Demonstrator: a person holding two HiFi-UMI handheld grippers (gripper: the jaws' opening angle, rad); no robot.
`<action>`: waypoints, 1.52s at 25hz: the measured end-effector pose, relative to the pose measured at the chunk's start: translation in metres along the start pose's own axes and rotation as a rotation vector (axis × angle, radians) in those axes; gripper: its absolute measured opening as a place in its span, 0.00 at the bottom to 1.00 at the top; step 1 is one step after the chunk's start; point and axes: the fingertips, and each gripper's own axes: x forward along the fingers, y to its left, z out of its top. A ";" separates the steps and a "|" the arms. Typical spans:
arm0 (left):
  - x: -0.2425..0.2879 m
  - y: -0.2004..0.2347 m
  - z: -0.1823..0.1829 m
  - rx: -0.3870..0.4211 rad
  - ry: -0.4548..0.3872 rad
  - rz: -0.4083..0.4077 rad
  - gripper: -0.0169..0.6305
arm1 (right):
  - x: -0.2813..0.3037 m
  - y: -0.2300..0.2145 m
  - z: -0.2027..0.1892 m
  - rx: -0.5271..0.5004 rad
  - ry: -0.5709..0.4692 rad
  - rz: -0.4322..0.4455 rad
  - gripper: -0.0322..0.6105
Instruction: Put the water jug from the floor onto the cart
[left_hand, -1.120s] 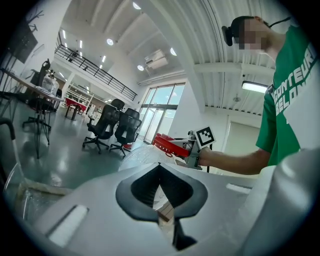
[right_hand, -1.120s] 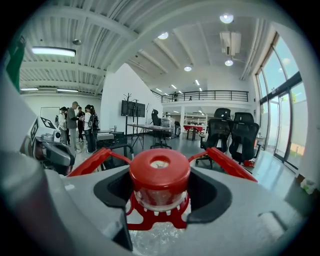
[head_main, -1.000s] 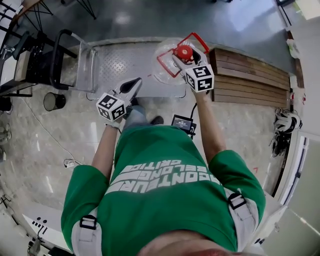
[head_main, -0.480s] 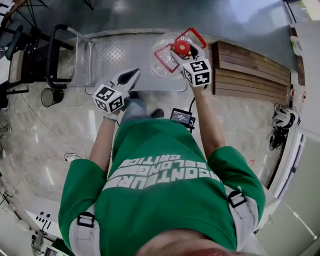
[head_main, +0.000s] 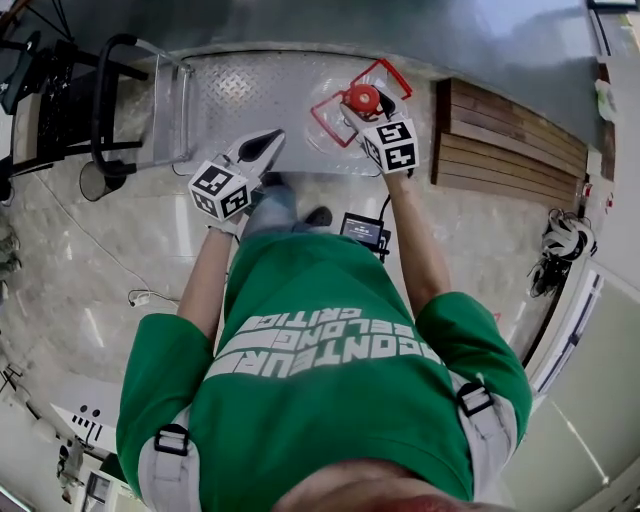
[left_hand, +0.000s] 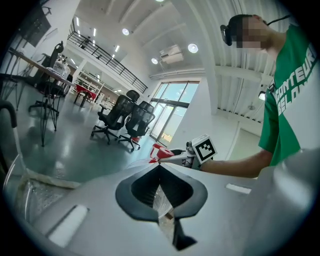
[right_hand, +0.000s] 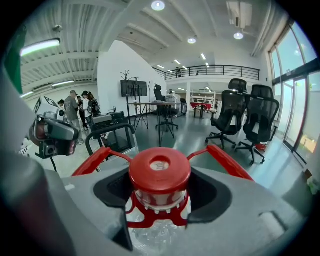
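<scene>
The clear water jug (head_main: 345, 115), with a red cap and red handle, is over the right end of the cart's diamond-plate deck (head_main: 240, 95); I cannot tell whether it rests there. My right gripper (head_main: 366, 108) is shut on the jug's neck just under the cap. In the right gripper view the red cap (right_hand: 160, 170) fills the space between the jaws. My left gripper (head_main: 262, 148) hovers near the deck's front edge, left of the jug, shut and holding nothing. In the left gripper view its jaws (left_hand: 159, 167) meet at the tips, and the jug's red handle (left_hand: 159, 150) shows beyond them.
The cart's black push handle (head_main: 105, 100) rises at its left end. Wooden planks (head_main: 510, 145) lie right of the cart. A black bin (head_main: 95, 180) and a small black device (head_main: 362, 230) sit on the floor. Office chairs (right_hand: 242, 117) and several people (right_hand: 80, 112) stand farther off.
The right gripper and jug have shifted slightly farther over the cart deck. The left gripper has edged forward toward the deck, still shut.
</scene>
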 end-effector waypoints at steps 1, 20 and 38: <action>0.000 0.010 0.001 -0.006 0.002 0.001 0.04 | 0.012 0.002 0.001 -0.002 0.011 0.005 0.52; -0.020 0.147 0.016 -0.140 0.040 0.040 0.04 | 0.218 0.062 -0.044 -0.093 0.358 0.167 0.52; -0.059 0.227 0.025 -0.217 0.013 0.123 0.04 | 0.357 0.118 -0.108 -0.214 0.627 0.256 0.52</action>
